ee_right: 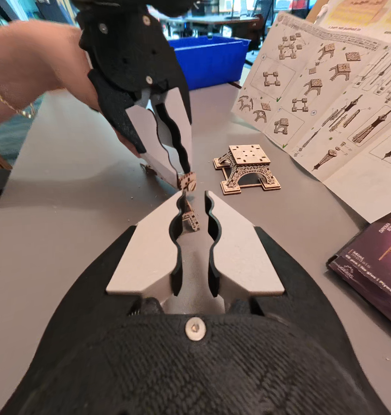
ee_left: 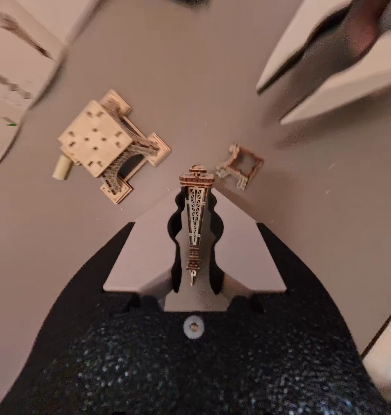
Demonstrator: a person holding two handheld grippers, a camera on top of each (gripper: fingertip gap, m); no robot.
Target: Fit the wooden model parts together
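Observation:
My left gripper (ee_left: 195, 193) is shut on the wooden tower spire (ee_left: 195, 215), which lies along the fingers with its wide end pointing out over the table. The arched tower base (ee_left: 107, 146) stands on the grey table to its left, also in the right wrist view (ee_right: 246, 168). The small square middle section (ee_left: 241, 165) lies on the table just right of the spire's end. My right gripper (ee_right: 194, 202) is open, and the middle section (ee_right: 191, 216) lies between its fingers, ungripped. The left gripper (ee_right: 181, 173) with the spire end (ee_right: 186, 179) hangs just beyond the right gripper's tips.
An unfolded instruction sheet (ee_right: 324, 89) leans at the right, a purple box (ee_right: 374, 265) lies in front of it, and a blue bin (ee_right: 210, 60) stands at the back. A small wooden cylinder (ee_left: 62, 167) lies by the base. A person's hand (ee_right: 32, 62) holds the left gripper. The gap from one gripper's tips to the other's is roughly 8 cm. To the small wooden cylinder (ee_left: 62, 167): left tips about 12 cm, right tips about 20 cm.

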